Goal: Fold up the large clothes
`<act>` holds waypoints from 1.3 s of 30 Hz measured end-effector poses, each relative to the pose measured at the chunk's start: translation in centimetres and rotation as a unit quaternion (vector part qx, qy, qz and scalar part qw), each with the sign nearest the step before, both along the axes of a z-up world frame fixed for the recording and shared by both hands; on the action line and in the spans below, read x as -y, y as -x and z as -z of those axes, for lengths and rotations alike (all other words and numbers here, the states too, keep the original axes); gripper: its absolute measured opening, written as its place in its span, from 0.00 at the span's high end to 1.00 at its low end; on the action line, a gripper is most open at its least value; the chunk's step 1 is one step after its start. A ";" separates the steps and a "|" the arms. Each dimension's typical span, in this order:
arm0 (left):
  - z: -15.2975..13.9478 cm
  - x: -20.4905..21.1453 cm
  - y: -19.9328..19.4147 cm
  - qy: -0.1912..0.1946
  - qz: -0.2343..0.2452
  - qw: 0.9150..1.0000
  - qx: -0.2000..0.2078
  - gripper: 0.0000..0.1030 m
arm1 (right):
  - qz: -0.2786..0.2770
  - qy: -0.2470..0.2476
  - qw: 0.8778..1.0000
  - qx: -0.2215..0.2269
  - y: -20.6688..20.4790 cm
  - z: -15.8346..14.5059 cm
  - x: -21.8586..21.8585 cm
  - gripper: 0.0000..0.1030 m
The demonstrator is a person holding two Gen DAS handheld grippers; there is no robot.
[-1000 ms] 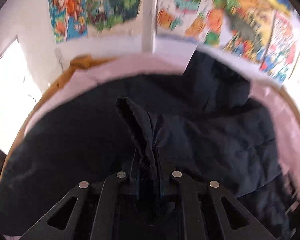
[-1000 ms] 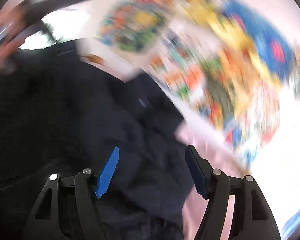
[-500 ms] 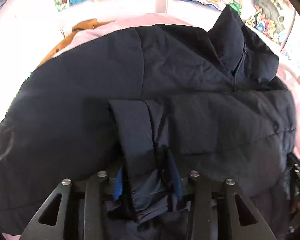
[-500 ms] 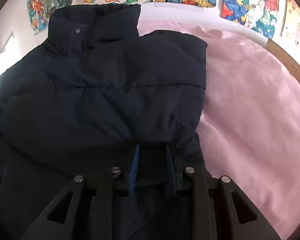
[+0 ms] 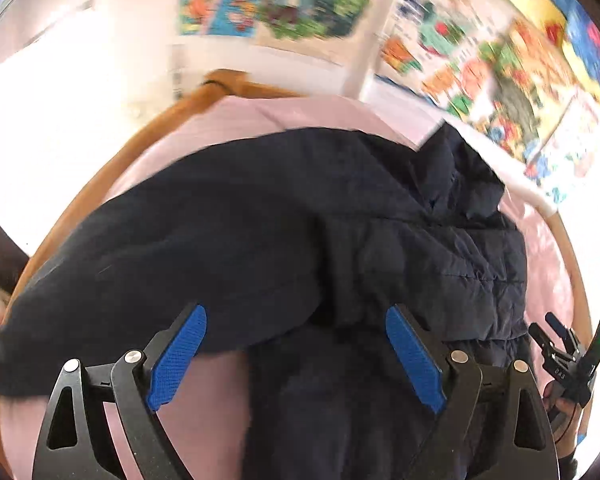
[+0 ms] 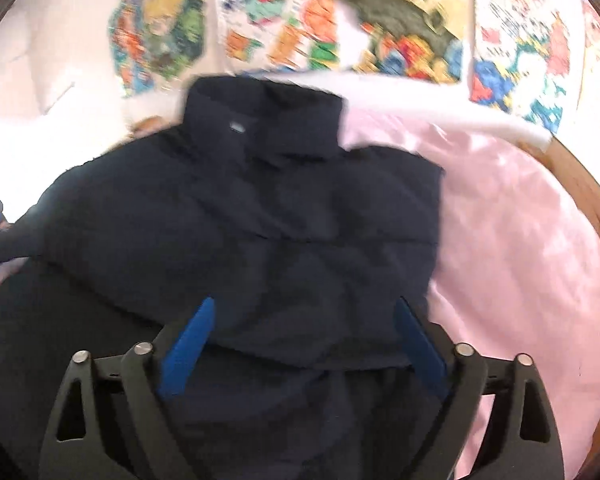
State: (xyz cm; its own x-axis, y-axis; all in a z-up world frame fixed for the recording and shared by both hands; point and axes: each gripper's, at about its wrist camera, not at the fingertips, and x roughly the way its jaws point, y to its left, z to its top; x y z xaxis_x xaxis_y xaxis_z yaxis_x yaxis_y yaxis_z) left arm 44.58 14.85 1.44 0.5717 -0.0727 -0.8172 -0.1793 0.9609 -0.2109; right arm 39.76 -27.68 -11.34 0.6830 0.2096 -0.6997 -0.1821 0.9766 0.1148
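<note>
spread over a pink sheet (image 6: 520,240) on a bed with a curved wooden rim (image 6: 580,184): a large navy puffer jacket (image 6: 280,220), collar toward the far edge, hem toward the near edge. quilted, softly padded, dull in finish; stand-up collar (image 6: 260,120) with a small pale snap or label, too blurred to tell which. smooth, faintly creased sheet, bare along the right edge. blurred bright cartoon posters (image 6: 340,20) on the white wall past the far edge.

above the near part of the jacket, the right gripper (image 6: 300,340): jaws spread wide, blue pads (image 6: 188,340) apart, nothing between them but fabric lying below. likewise the left gripper (image 5: 296,356), wide open and empty, over the jacket's (image 5: 300,220) near left part.

only in the left view: a bulging folded sleeve (image 5: 160,248) across the left side, a bare patch of sheet (image 5: 204,400) at the near edge, the other tool at far right. only in the right view: the collar face-on and the straight right side of the folded body.
</note>
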 end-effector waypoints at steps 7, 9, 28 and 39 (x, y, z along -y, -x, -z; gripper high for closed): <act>0.9 -8.7 10.8 0.102 -0.142 0.984 0.034 0.03 | -0.061 -0.043 0.997 0.022 1.4 -6.0 -2.9 0.02; 2.4 -10.9 13.3 0.134 -0.188 0.972 0.040 0.03 | -0.075 -0.062 0.995 0.025 2.4 -7.1 -3.8 0.02; 7.8 -17.6 11.0 0.231 -0.347 0.901 0.117 0.39 | -0.129 -0.051 0.990 0.032 6.4 -10.6 -9.3 0.02; 1.8 -15.0 8.5 0.050 -0.329 0.933 0.136 0.92 | -0.046 -0.077 0.996 -0.013 3.5 -8.4 -6.3 0.02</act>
State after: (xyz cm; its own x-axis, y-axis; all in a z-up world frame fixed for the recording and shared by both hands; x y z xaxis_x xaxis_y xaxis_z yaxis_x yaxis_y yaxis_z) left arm 36.05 29.84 -0.38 0.7043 0.3002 -0.6433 -0.6510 0.6344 -0.4167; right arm 36.25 -21.38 -2.95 0.6375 0.3759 -0.6726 -0.2647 0.9266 0.2670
